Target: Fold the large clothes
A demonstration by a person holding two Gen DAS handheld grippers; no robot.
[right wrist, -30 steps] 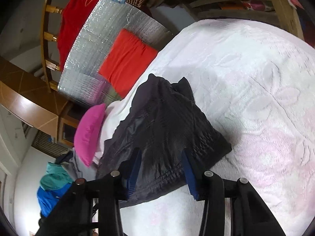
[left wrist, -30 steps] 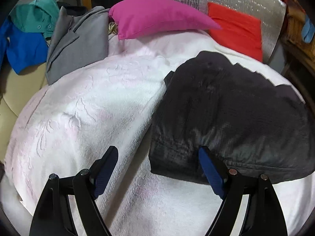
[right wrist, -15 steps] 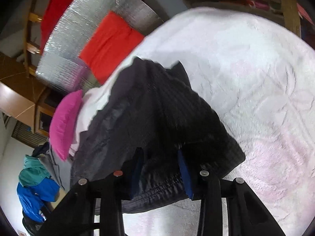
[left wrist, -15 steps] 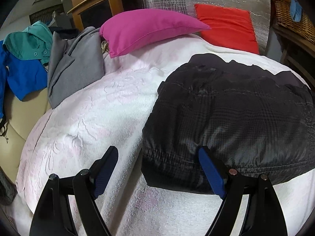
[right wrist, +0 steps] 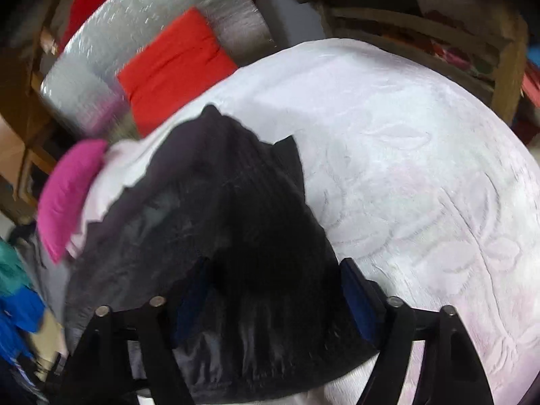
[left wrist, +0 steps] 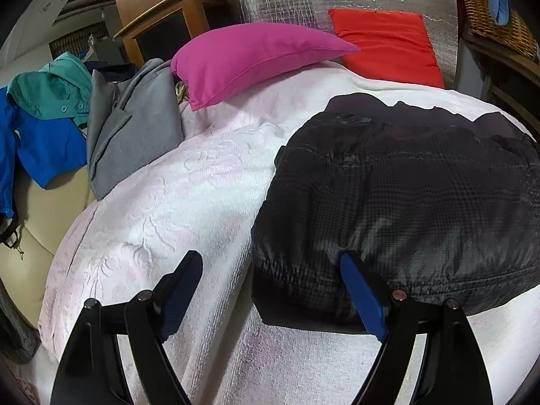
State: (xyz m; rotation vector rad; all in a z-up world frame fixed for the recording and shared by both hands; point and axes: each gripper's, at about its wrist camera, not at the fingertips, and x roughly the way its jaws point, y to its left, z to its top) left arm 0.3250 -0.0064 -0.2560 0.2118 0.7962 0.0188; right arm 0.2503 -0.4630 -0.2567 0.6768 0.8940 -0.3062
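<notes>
Plainly, the black jacket point(left wrist: 405, 202) lies folded into a puffy block on the white bedspread point(left wrist: 168, 209), toward three o'clock of the bed in the left wrist view. The left tool point(left wrist: 273, 293) stands released, its right pad resting against the near hem. The right tool point(right wrist: 273, 290) is opening with the jacket's edge between its pads. The slick, springy fabric could bulge and unfold once let go, or snag a pad and drag askew.
</notes>
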